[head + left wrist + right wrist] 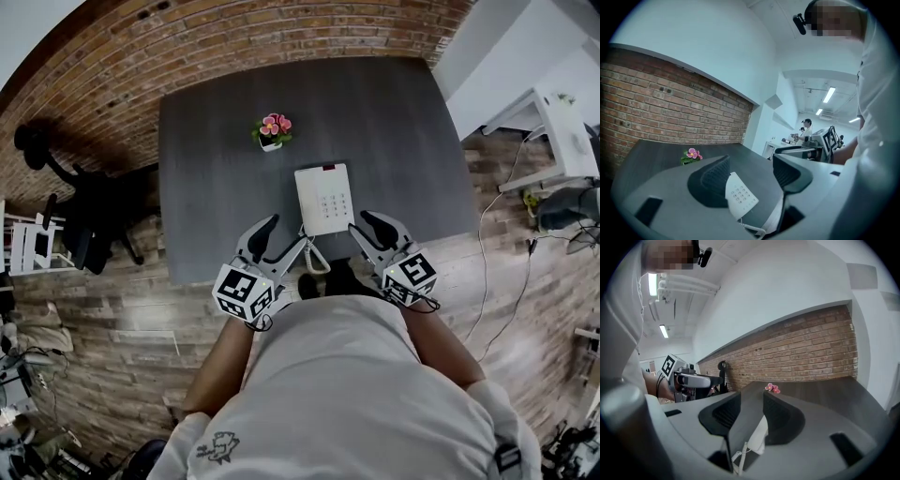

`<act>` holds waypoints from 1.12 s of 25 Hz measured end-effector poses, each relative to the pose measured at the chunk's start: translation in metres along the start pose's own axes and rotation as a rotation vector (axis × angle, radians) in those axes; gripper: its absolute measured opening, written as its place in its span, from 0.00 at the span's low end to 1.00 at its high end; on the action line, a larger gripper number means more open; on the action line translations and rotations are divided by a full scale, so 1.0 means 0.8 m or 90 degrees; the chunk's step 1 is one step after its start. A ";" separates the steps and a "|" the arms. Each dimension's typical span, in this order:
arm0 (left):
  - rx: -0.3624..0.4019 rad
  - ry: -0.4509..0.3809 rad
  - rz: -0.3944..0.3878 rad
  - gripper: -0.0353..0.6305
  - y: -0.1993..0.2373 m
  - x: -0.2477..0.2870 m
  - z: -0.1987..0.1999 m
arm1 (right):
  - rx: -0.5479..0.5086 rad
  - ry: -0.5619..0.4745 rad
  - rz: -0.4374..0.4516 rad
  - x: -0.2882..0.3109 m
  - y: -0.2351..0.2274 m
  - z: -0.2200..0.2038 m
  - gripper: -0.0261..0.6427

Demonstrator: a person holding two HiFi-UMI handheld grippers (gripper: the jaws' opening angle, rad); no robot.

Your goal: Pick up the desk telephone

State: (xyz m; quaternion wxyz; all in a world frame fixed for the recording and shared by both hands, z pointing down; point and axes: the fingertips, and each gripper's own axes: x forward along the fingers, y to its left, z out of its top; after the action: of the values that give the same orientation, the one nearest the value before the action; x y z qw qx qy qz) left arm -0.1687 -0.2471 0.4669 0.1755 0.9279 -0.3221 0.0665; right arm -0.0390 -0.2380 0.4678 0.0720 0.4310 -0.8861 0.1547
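The white desk telephone [324,199] lies flat on the dark grey table [403,141], close to its near edge, with its coiled cord [317,260] hanging off the front. My left gripper [281,240] is at the phone's near left corner and stands open; in the left gripper view [750,176] the keypad [740,194] shows in the gap beyond the jaws. My right gripper [366,231] is at the phone's near right corner and is also open. In the right gripper view [752,411] the phone's edge [760,433] and cord [739,458] show between the jaws, untouched.
A small pot of pink flowers [272,131] stands behind the phone. A brick wall runs along the table's far side. A black office chair [89,220] is to the left, a white desk [553,131] and floor cables [506,272] to the right. A person [806,127] stands far off.
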 end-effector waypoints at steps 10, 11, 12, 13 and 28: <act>-0.058 0.074 0.002 0.53 0.026 0.059 -0.049 | 0.020 0.077 0.026 0.035 -0.060 -0.041 0.27; -0.069 0.082 0.003 0.53 0.030 0.065 -0.056 | 0.020 0.087 0.030 0.038 -0.065 -0.046 0.27; -0.078 0.090 0.004 0.53 0.033 0.071 -0.063 | 0.019 0.098 0.034 0.041 -0.071 -0.052 0.27; -0.084 0.099 0.007 0.53 0.037 0.077 -0.071 | 0.015 0.111 0.037 0.045 -0.077 -0.058 0.27; -0.225 0.218 0.034 0.56 0.109 0.141 -0.203 | 0.064 0.264 0.068 0.094 -0.160 -0.179 0.27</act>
State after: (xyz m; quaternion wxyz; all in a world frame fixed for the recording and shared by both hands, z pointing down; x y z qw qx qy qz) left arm -0.1366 -0.3159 0.6693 0.3856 0.8490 -0.3185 0.1701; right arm 0.0145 -0.3200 0.6491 0.2229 0.3457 -0.8651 0.2872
